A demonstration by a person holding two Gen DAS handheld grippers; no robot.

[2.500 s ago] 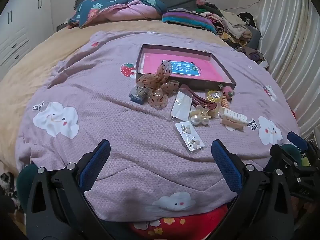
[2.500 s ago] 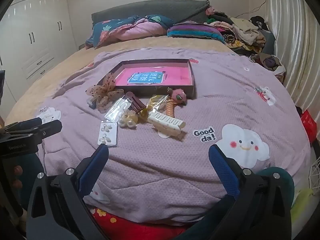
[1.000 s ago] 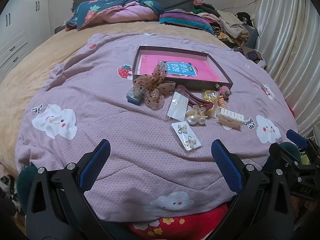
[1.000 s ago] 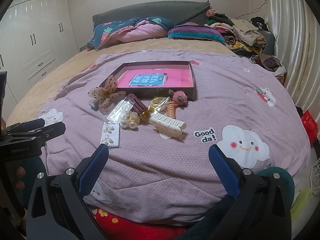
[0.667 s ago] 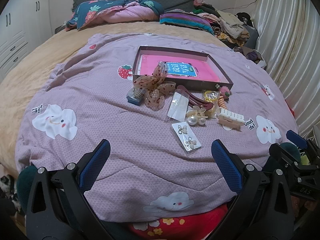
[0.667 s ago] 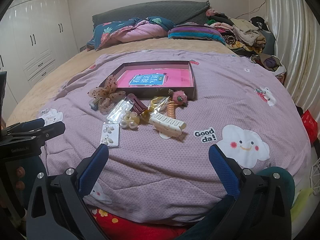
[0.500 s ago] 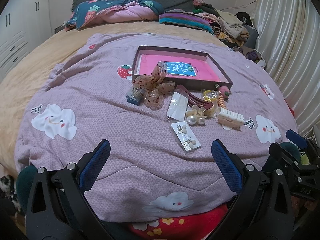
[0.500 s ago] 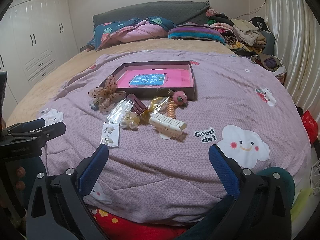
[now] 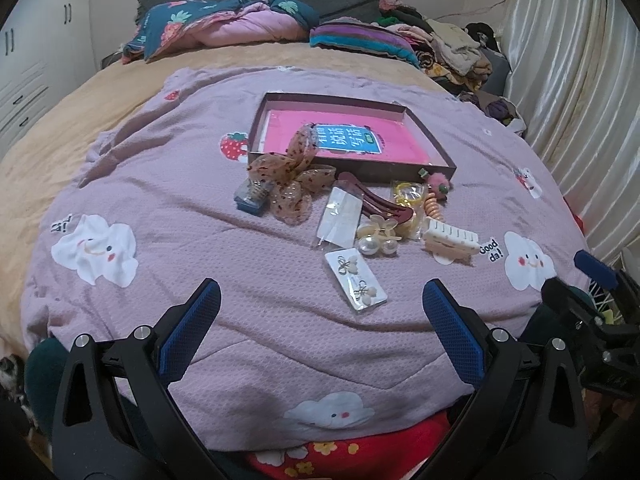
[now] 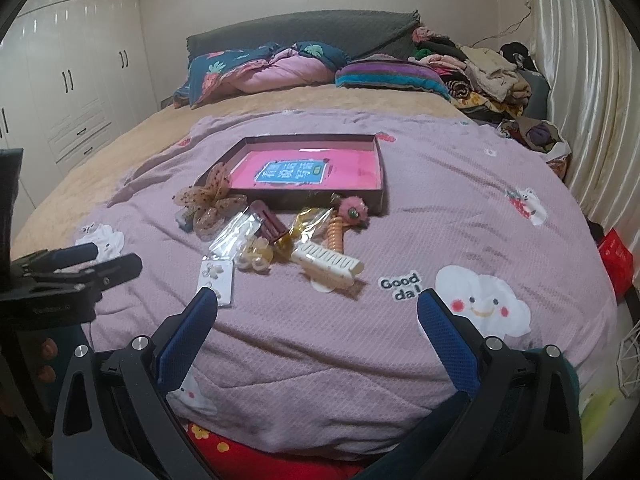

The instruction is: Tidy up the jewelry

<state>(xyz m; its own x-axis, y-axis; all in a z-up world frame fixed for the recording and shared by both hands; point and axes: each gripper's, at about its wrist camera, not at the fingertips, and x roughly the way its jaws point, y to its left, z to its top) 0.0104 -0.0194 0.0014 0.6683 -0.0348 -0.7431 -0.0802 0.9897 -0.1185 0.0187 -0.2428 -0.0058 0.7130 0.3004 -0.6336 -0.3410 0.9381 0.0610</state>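
One tray [image 9: 434,152] sits at twelve o'clock; one earring card [image 9: 356,281] lies nearest. Left gripper [image 9: 318,320] and right gripper [image 10: 316,328] hover spread, empty, over bare quilt [image 9: 168,200].

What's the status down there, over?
Left gripper and right gripper open, holding nothing. Hair clips and earring card loose on the blanket, tray without jewelry. Nothing in the way.
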